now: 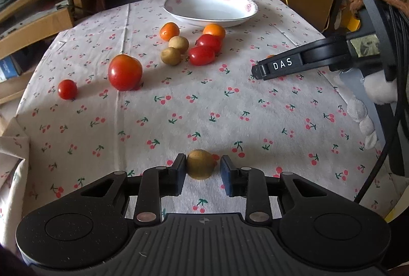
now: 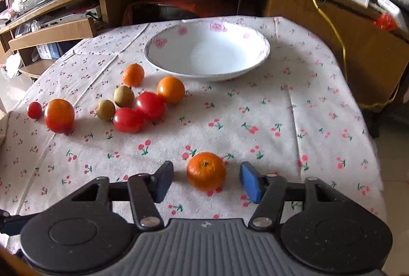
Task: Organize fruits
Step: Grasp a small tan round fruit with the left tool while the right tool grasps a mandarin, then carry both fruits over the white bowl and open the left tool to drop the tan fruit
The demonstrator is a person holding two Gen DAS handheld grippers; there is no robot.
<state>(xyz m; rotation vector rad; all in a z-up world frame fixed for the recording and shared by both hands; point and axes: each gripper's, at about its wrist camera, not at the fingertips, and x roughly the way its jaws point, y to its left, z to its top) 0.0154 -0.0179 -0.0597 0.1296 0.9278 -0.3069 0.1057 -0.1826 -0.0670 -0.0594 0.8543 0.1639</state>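
Between my left gripper's [image 1: 200, 172] parted fingers, the round brown longan [image 1: 200, 164] touches only the left pad, low on the tablecloth [image 1: 179, 110]. Right view: my right gripper [image 2: 206, 182] spreads level around a mandarin [image 2: 206, 171], stem up, untouched.

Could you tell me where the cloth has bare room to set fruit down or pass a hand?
The white bowl is empty. Bare cloth lies right of the bowl and between the fruit cluster and the right tool. The cluster, left of centre below the bowl, is crowded; single fruits sit between each tool's open fingers.
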